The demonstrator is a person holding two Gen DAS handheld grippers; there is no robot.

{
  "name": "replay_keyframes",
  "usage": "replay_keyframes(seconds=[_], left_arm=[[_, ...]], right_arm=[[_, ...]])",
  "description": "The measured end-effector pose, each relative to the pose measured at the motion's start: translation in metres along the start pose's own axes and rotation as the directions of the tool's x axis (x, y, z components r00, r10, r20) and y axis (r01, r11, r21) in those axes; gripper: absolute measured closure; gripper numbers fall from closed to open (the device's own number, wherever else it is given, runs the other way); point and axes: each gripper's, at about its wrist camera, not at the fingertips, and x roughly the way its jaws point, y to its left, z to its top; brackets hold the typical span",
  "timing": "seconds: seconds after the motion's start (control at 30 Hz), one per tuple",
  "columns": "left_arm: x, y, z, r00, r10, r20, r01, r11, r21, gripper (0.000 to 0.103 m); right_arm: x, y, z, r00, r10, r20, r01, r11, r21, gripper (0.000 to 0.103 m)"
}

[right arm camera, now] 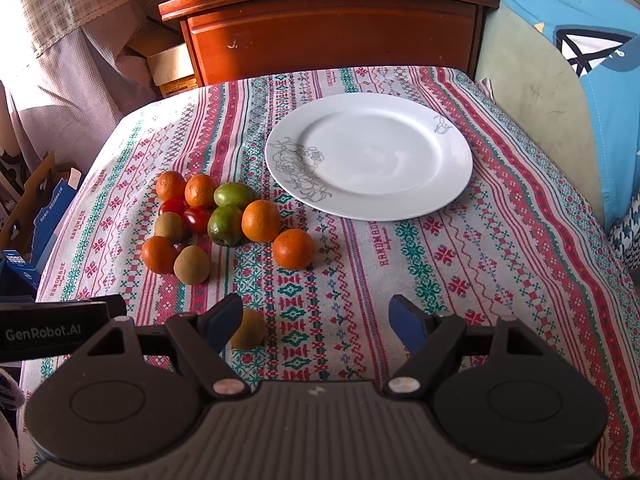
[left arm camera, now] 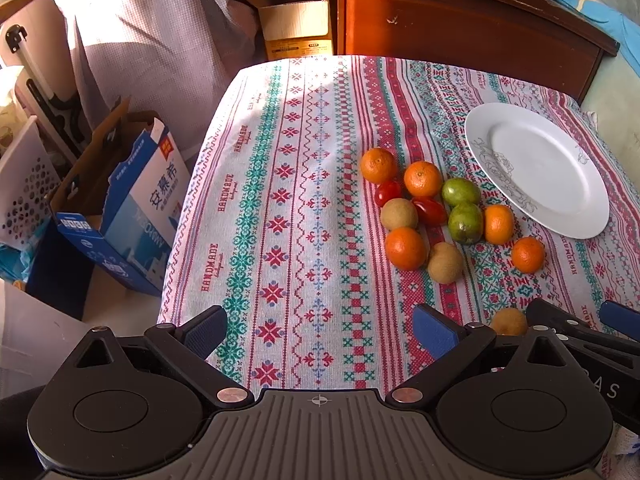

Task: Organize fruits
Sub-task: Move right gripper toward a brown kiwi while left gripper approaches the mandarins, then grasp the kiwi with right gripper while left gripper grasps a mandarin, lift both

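Fruit cluster, left of centre on the bench: five oranges, two green mangoes, two cherry tomatoes and two kiwis, most of them touching; one orange sits slightly apart at the right. A third kiwi lies alone nearer, just beside the left finger of the right gripper. White plate with grey floral print: far right of the cluster, nothing on it. Patterned tablecloth covers the bench. Right gripper: jaws wide apart, holding nothing. Left gripper: jaws wide apart, holding nothing, over bare cloth. Wooden cabinet stands beyond the far edge.
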Motion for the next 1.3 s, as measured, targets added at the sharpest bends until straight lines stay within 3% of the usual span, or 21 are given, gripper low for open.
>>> replay_keyframes(seconds=[0.3, 0.47, 0.83, 1.3], left_arm=[[0.002, 0.009, -0.001, 1.0, 0.001, 0.019, 0.0, 1.0, -0.022, 0.003], [0.002, 0.018, 0.0, 0.999, 0.009, 0.035, -0.007, 0.999, -0.044, 0.005], [0.006, 0.023, -0.003, 0.999, 0.0, 0.048, 0.002, 0.999, -0.046, 0.007], [0.007, 0.027, -0.007, 0.995, -0.057, 0.078, 0.061, 0.997, -0.046, 0.014]], right_arm=[[-0.013, -0.029, -0.006, 0.995, 0.082, 0.052, -0.083, 0.996, 0.025, 0.031], [-0.015, -0.039, -0.017, 0.986, 0.16, 0.042, -0.162, 0.986, 0.033, 0.044], [-0.005, -0.02, -0.031, 0.957, 0.288, 0.016, -0.288, 0.957, -0.008, 0.063], [0.009, -0.006, -0.03, 0.954, 0.3, 0.024, -0.299, 0.954, -0.035, 0.063]])
